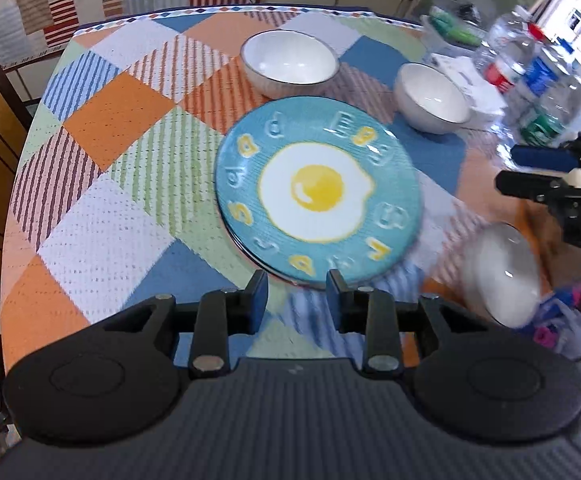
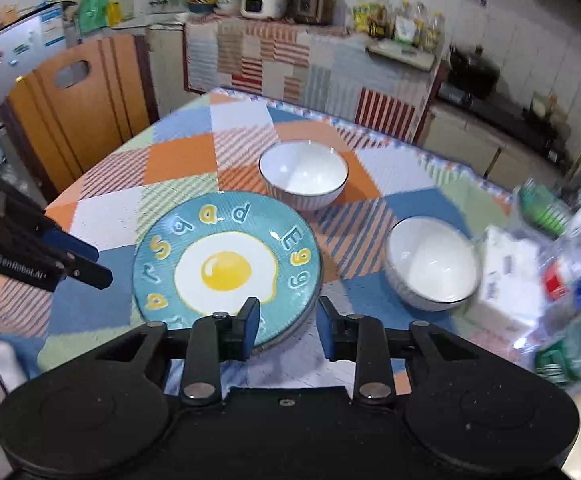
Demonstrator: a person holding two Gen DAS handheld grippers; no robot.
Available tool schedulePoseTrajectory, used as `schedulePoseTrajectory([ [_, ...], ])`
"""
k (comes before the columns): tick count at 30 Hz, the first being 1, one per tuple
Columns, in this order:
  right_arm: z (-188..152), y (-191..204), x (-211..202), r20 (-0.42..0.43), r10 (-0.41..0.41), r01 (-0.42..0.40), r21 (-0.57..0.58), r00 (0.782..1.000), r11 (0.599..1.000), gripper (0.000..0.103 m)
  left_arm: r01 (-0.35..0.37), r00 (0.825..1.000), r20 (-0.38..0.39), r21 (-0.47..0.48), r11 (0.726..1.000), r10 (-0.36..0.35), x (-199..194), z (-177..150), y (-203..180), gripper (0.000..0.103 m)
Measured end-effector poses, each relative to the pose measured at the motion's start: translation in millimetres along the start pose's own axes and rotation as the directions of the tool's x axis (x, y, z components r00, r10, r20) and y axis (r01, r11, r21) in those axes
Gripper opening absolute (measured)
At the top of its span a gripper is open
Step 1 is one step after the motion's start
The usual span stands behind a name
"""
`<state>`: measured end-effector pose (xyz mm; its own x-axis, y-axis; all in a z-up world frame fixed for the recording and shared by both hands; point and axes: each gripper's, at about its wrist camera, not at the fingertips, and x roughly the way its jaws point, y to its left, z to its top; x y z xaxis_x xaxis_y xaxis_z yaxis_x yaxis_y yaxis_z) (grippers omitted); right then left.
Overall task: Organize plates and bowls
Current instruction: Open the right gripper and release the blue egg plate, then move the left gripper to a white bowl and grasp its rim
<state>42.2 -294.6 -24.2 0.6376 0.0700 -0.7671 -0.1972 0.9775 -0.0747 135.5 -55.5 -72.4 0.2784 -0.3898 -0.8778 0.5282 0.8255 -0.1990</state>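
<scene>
1. Patchwork tablecloth (image 2: 178,164) underfoot, kitchen counter behind; egg plates (image 1: 318,188) sit stacked mid-table.
2. Left gripper (image 1: 297,294) hovers parted and empty at the stack's near rim; right gripper (image 2: 288,322) likewise.
3. Three white bowls: far bowl (image 2: 303,170), side bowl (image 2: 432,262), near bowl (image 1: 504,272). Best to pinch one rim squarely and nest gently.

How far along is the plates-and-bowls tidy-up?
Done: the blue fried-egg print plates look stacked; more rims show beneath the top one at its near edge. In hand: nothing. The left gripper and right gripper are both open and empty. Left: three white dark-rimmed bowls sit apart on the checked tablecloth: far bowl, right bowl, near bowl, blurred. None nested.
</scene>
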Motion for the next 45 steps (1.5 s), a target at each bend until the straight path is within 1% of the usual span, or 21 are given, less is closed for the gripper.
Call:
schedulePoseTrajectory([
  [2,-4,-1,-21,0.006,0.001,-0.001,-0.022,1.000,1.000,0.045,-0.011,1.000,-0.004,0.025,1.000,0.011,-14,-3,-11,0.037],
  [3,-7,-2,-32,0.006,0.008,-0.008,-0.024,1.000,1.000,0.047,-0.019,1.000,-0.004,0.039,0.999,0.020,-20,-3,-17,0.042],
  [5,-12,-6,-46,0.006,0.017,-0.016,-0.020,1.000,1.000,0.055,-0.029,1.000,-0.005,0.069,0.997,0.030,-32,-5,-29,0.045],
  [6,-16,-7,-54,0.004,0.017,-0.017,-0.015,1.000,1.000,0.057,-0.028,1.000,-0.008,0.083,0.996,0.029,-36,-6,-34,0.049],
  [8,-25,-9,-67,-0.002,0.022,-0.022,-0.006,1.000,1.000,0.063,-0.023,1.000,-0.017,0.107,0.994,0.025,-43,-7,-46,0.054],
  [9,-29,-10,-72,-0.003,0.029,-0.029,-0.007,1.000,1.000,0.065,-0.020,0.999,-0.022,0.119,0.993,0.023,-46,-8,-52,0.059],
  [10,-35,-10,-78,-0.003,0.032,-0.032,-0.017,0.999,0.999,0.069,-0.016,0.999,-0.028,0.129,0.991,0.020,-48,-8,-58,0.066],
  [12,-46,-8,-85,-0.013,0.035,-0.036,-0.034,0.999,0.999,0.076,0.000,0.999,-0.040,0.147,0.989,0.006,-49,-10,-68,0.074],
  [14,-59,-10,-91,-0.047,0.062,-0.064,-0.029,0.997,0.998,0.088,0.025,0.998,-0.052,0.161,0.987,-0.017,-48,-11,-78,0.075],
  [16,-72,-13,-92,-0.037,0.080,-0.080,0.000,0.996,0.997,0.091,0.051,0.997,-0.058,0.174,0.983,-0.041,-44,-12,-86,0.080],
  [19,-90,-13,-85,-0.054,0.083,-0.082,0.020,0.995,0.996,0.091,0.064,0.996,-0.067,0.176,0.982,-0.053,-34,-13,-97,0.085],
  [22,-111,-10,-70,-0.063,0.065,-0.064,0.018,0.996,0.998,0.091,0.043,0.997,-0.065,0.209,0.977,-0.030,-19,-15,-111,0.085],
  [26,-136,-8,-45,-0.082,0.028,-0.025,0.043,0.996,0.999,0.091,0.037,0.996,-0.085,0.276,0.960,-0.014,6,-16,-126,0.087],
  [30,-150,-12,-15,-0.117,0.030,-0.019,0.094,0.993,0.995,0.091,0.035,0.993,-0.118,0.325,0.945,0.004,31,-18,-139,0.087],
  [32,-154,-13,-1,-0.140,0.017,0.000,0.119,0.990,0.993,0.091,0.046,0.991,-0.130,0.334,0.941,-0.002,42,-18,-142,0.087],
  [35,-156,-12,16,-0.170,0.002,0.018,0.115,0.985,0.993,0.091,0.087,0.989,-0.145,0.322,0.943,-0.042,57,-16,-145,0.086],
  [39,-157,-16,31,-0.175,0.015,0.009,0.133,0.984,0.991,0.091,0.101,0.988,-0.143,0.307,0.946,-0.059,76,-10,-148,0.083],
  [41,-157,-20,36,-0.172,0.015,0.009,0.139,0.985,0.990,0.092,0.117,0.985,-0.155,0.304,0.945,-0.072,86,-8,-152,0.081],
  [43,-157,-22,40,-0.172,0.034,-0.009,0.145,0.985,0.989,0.092,0.132,0.983,-0.166,0.308,0.942,-0.084,97,-8,-157,0.071],
  [44,-156,-23,42,-0.173,0.040,-0.014,0.147,0.984,0.989,0.092,0.138,0.981,-0.174,0.311,0.940,-0.087,102,-8,-160,0.069],
  [45,-156,-24,43,-0.172,0.045,-0.019,0.151,0.984,0.988,0.092,0.141,0.980,-0.180,0.313,0.939,-0.088,107,-8,-162,0.063],
])
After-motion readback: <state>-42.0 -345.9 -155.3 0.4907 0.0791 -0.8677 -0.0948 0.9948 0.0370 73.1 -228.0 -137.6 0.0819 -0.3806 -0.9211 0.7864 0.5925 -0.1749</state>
